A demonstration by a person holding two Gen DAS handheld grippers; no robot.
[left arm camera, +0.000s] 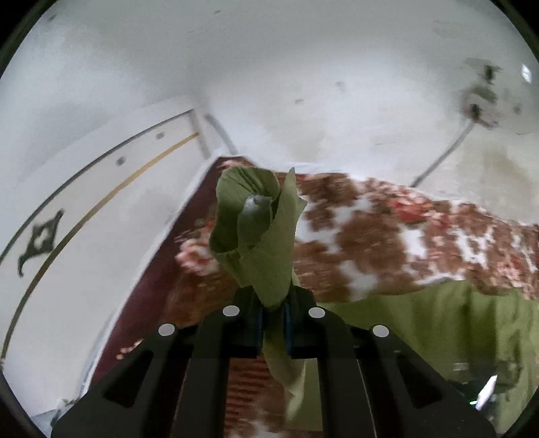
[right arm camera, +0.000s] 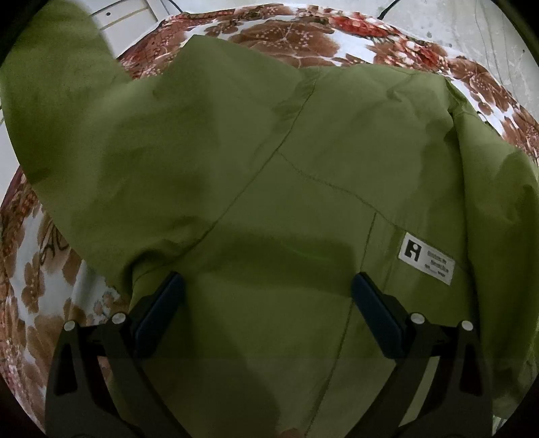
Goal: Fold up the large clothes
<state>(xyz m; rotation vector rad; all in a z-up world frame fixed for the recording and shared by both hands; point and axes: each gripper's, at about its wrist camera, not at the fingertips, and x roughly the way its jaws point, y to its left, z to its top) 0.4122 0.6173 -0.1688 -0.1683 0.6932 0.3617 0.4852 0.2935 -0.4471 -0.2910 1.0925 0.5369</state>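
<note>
Bed with floral bedspread [right arm camera: 289,33], brown-red blossoms on white. Olive-green garment [right arm camera: 269,168] spread directly on it, under and ahead of right fingers; bedspread visible beyond garment and left of left finger.

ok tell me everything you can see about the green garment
The green garment is olive, of thin matte woven cloth with stitched seams and a white label printed in black. Most of it lies spread and lightly creased on a brown, red and white floral bedspread. One bunched end is lifted, pinched in the shut left tool. The right tool hovers open over the flat part.
</note>
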